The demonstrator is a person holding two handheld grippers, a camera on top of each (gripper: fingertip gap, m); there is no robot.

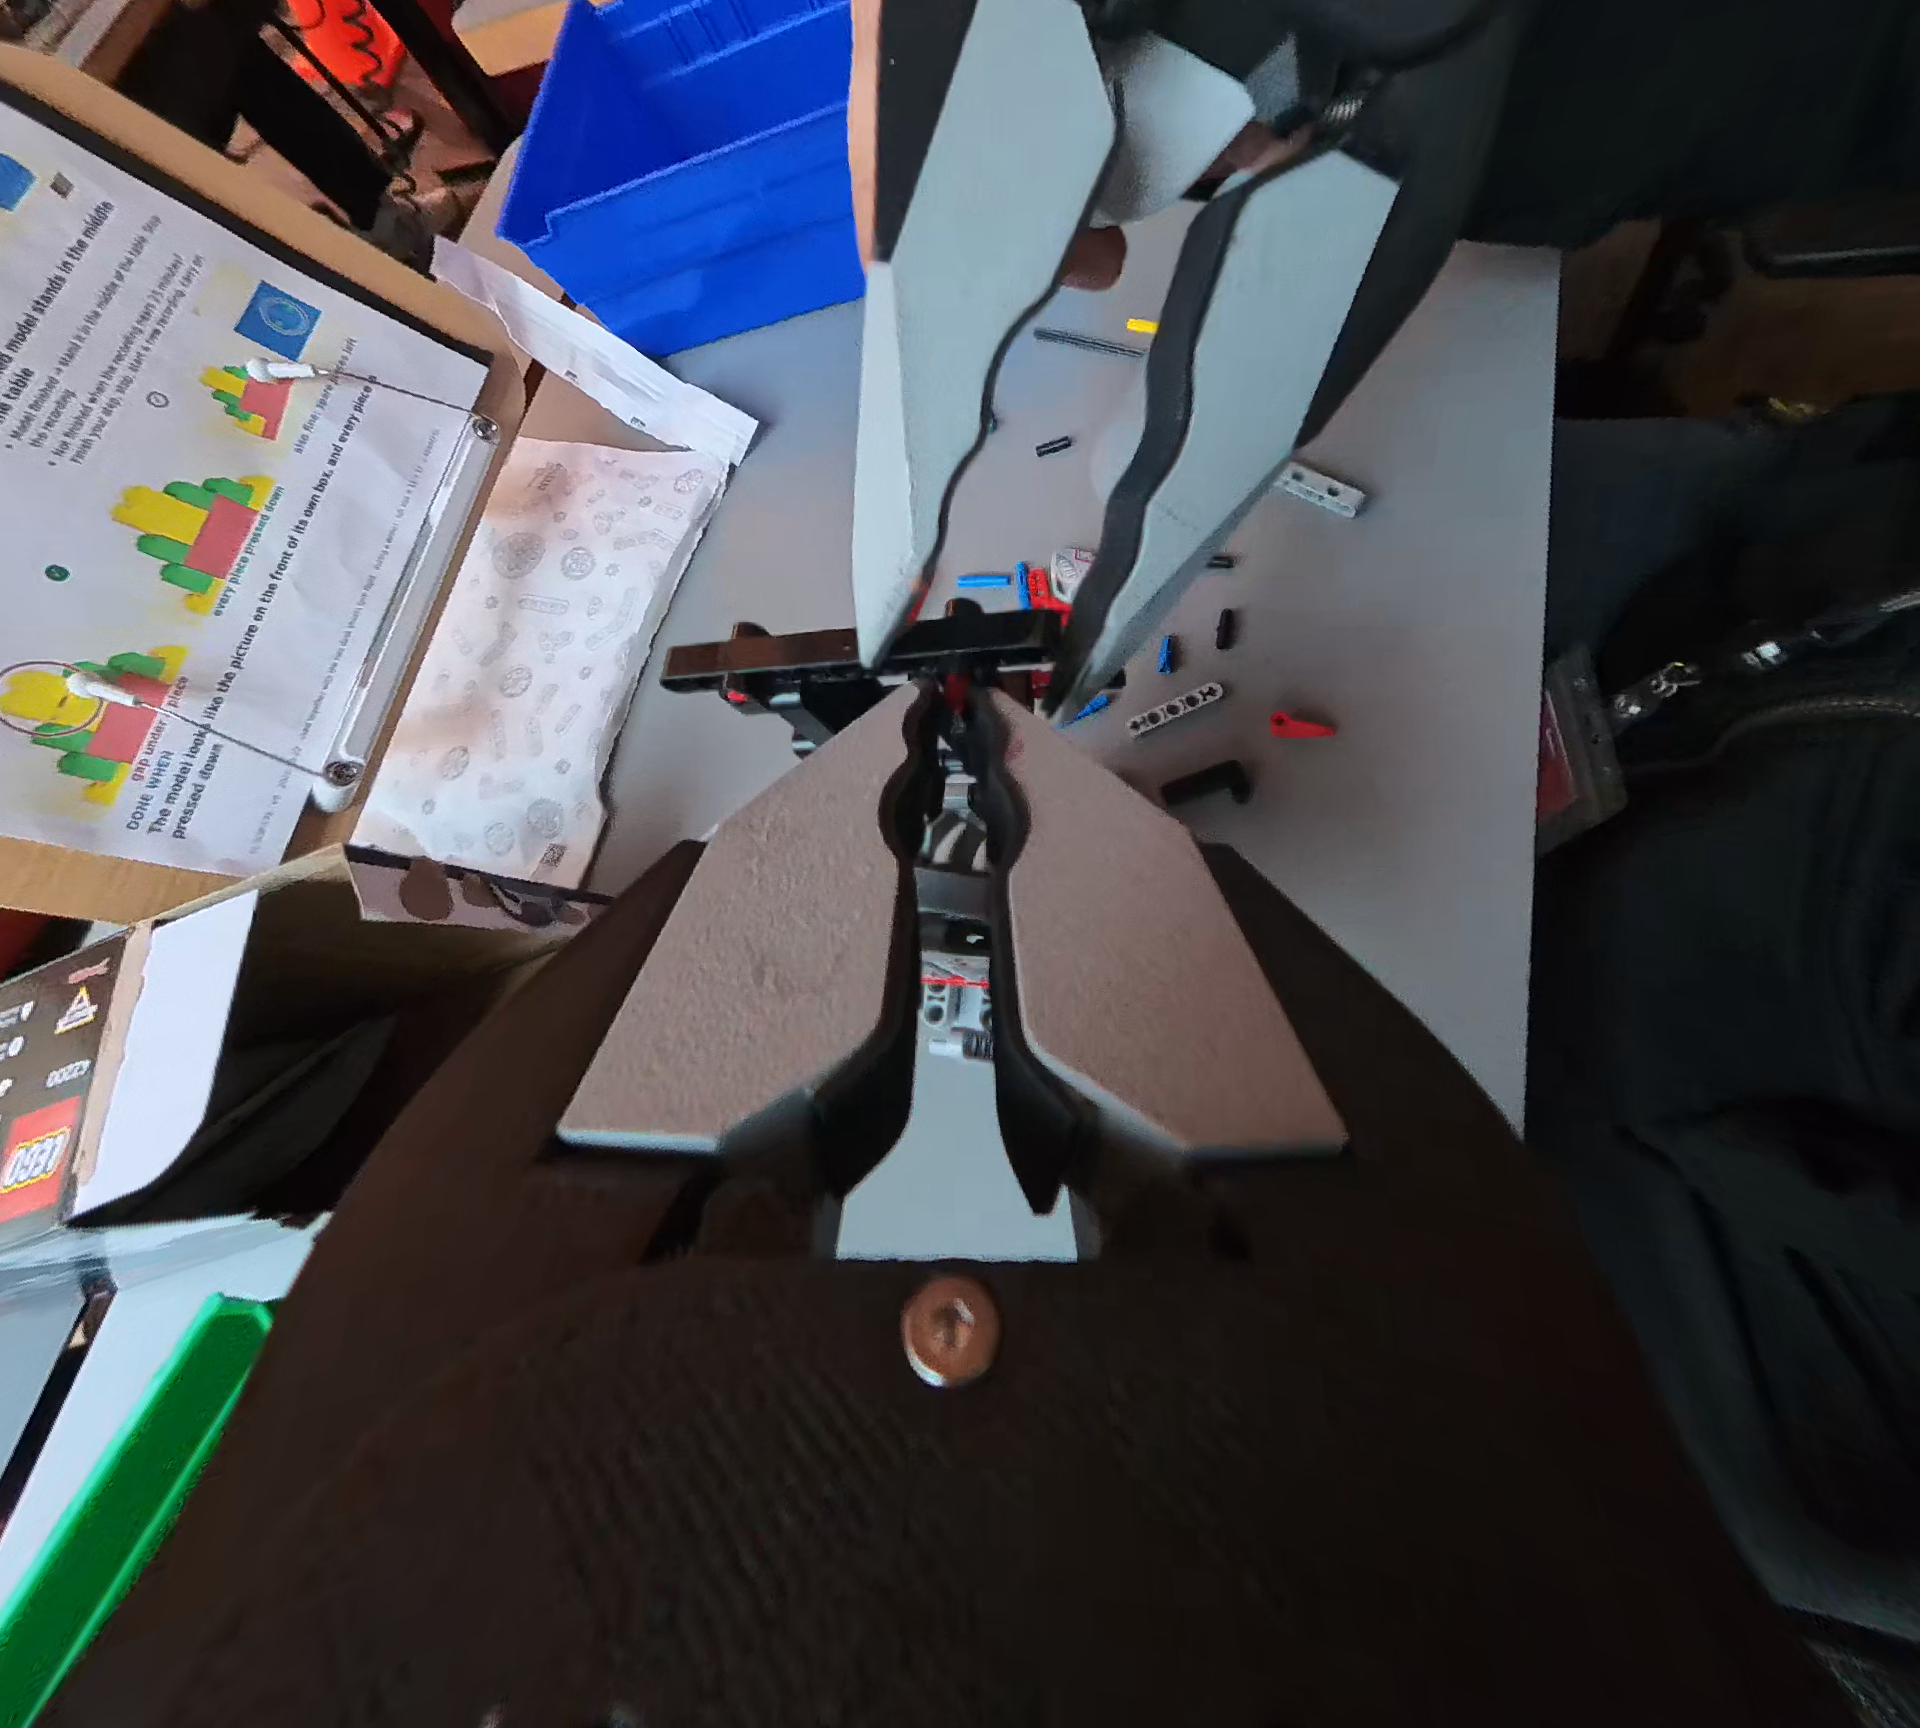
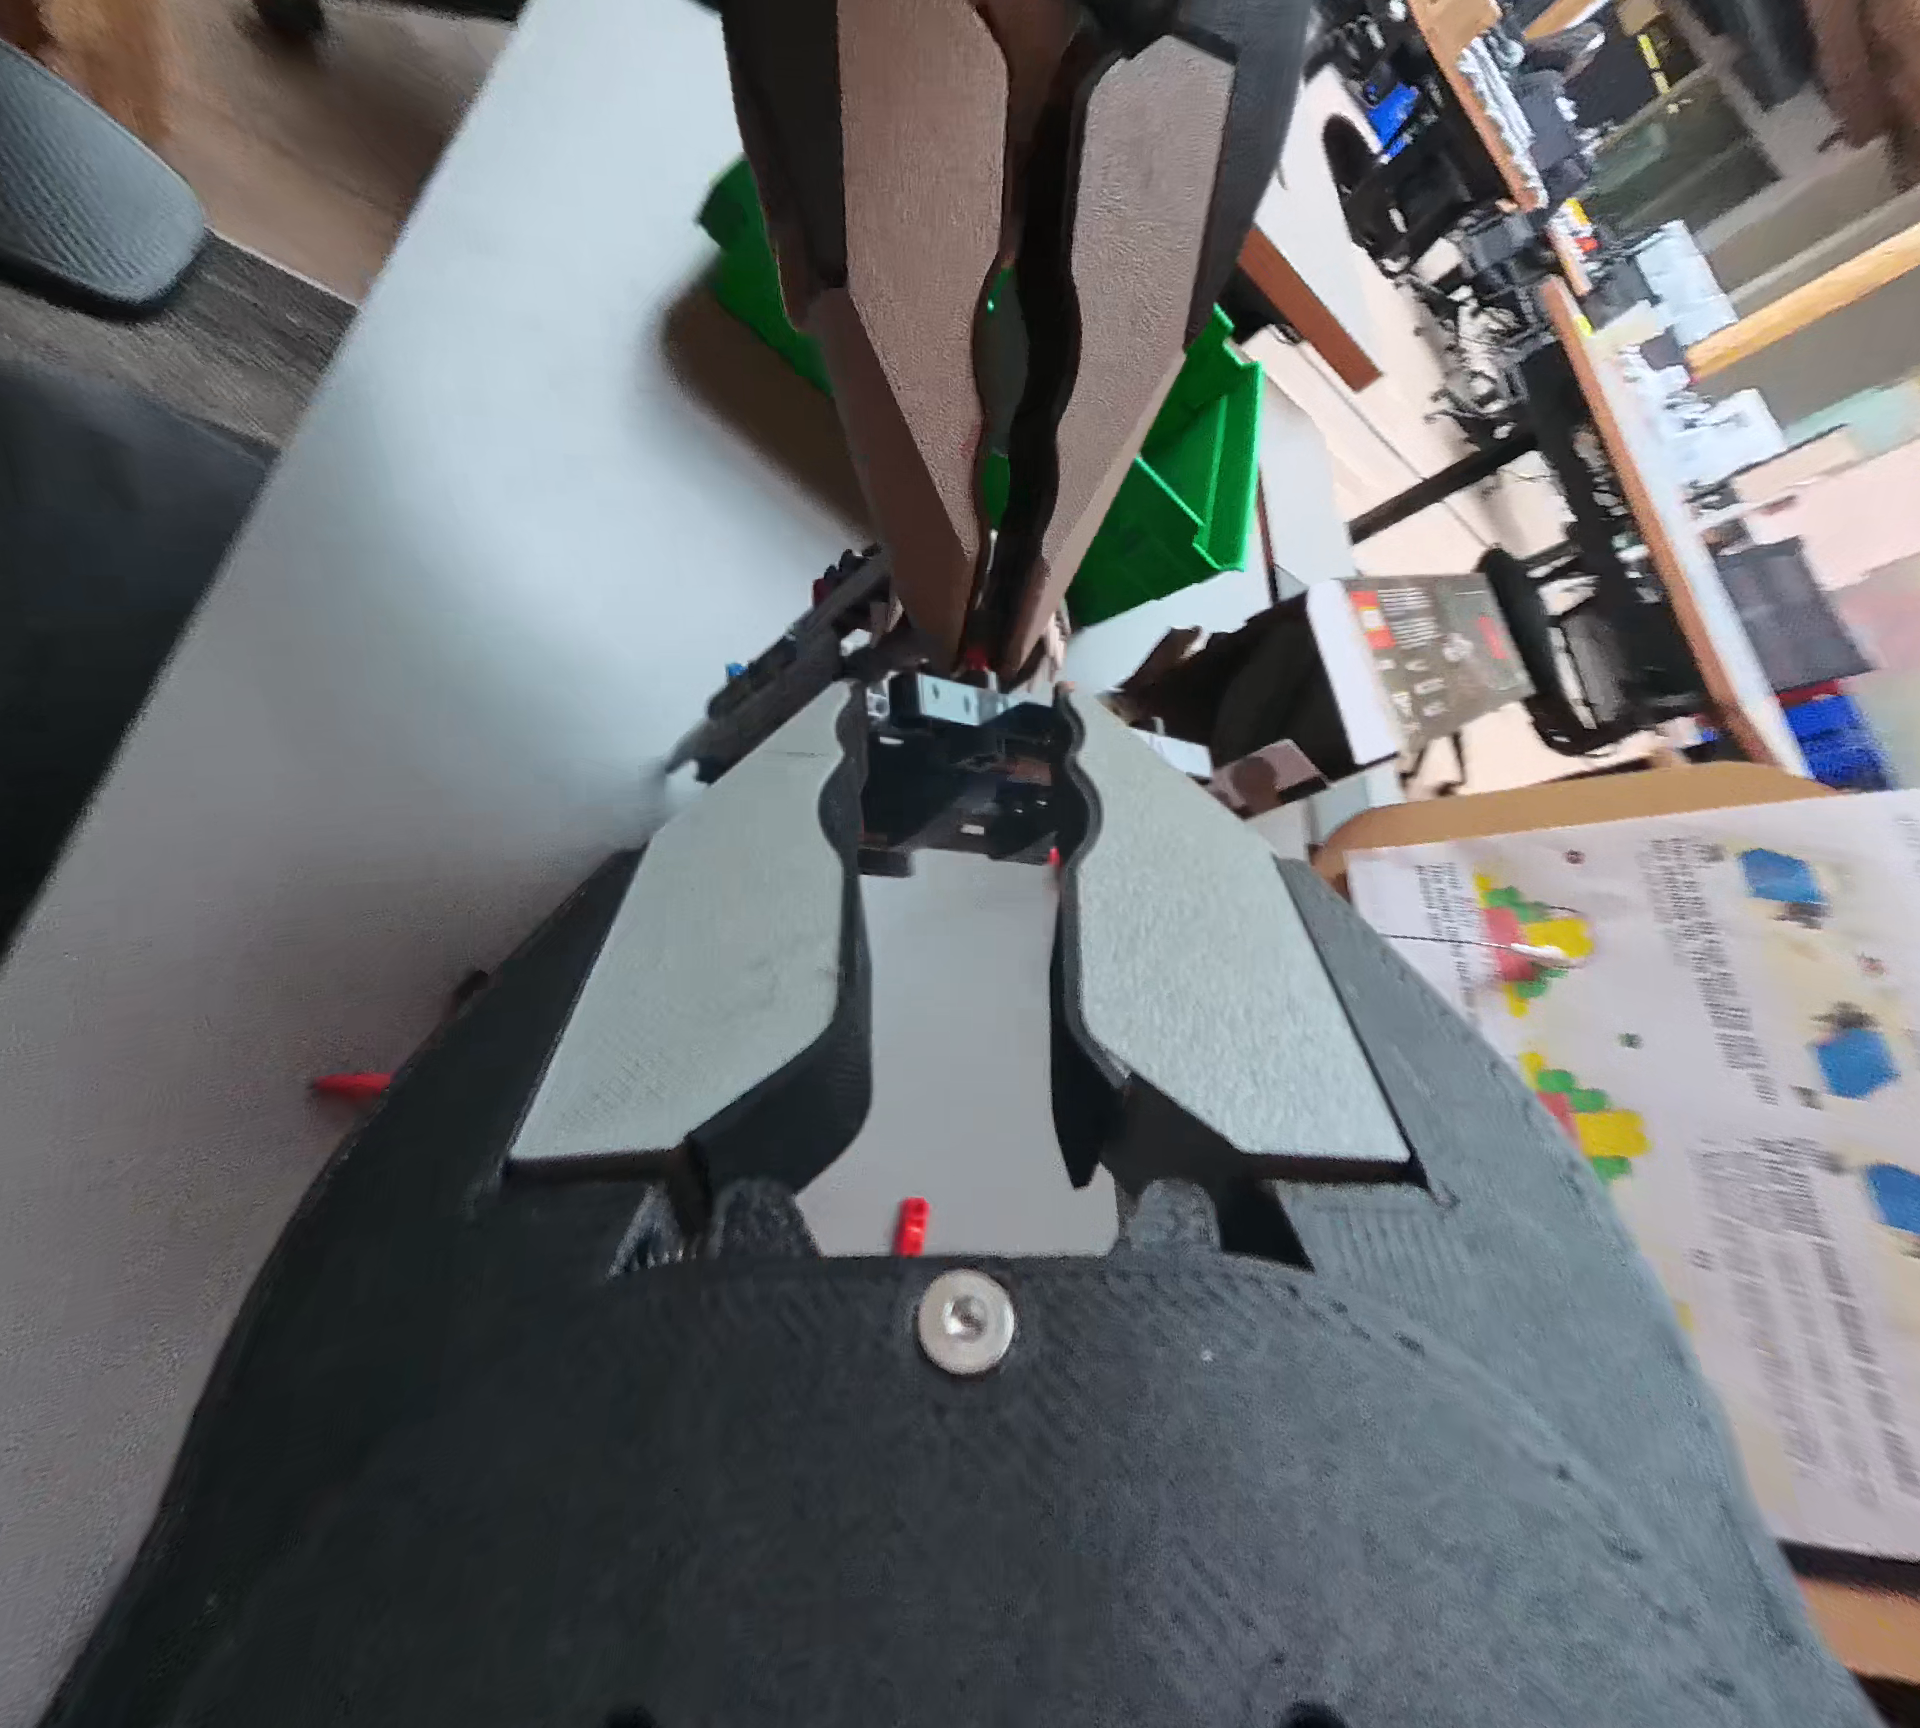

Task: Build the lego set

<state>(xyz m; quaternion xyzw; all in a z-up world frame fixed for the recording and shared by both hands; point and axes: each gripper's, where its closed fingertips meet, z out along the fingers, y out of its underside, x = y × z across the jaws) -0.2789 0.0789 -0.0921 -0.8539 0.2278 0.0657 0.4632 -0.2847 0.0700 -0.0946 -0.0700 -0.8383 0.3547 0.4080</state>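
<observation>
The half-built lego model [image 1: 894,665], mostly black with grey and red bits, stands on the pale counter [image 1: 1382,847] with both grippers meeting at it from opposite sides. The left gripper [image 1: 951,707] has its tips nearly together, pinching a small red-and-black part on the model's near side; the model's grey section shows only as a sliver in the slot between its fingers. The right gripper [image 2: 961,748] is partly spread, its two fingers straddling the model's black body and touching its sides, so it grips the model. In the left wrist view the right gripper's tips come down on either end of the model's black top beam.

Loose lego pieces [image 1: 1184,707], blue, red, black, grey and one yellow, lie scattered just beyond the model. A blue bin [image 1: 717,151] sits at the counter's far end, a green bin [image 2: 1184,473] behind the left gripper, and an instruction sheet [image 1: 197,494] on cardboard to the side.

The exact part in the left gripper's tips is too small and shadowed to identify. The right wrist view is motion-blurred.
</observation>
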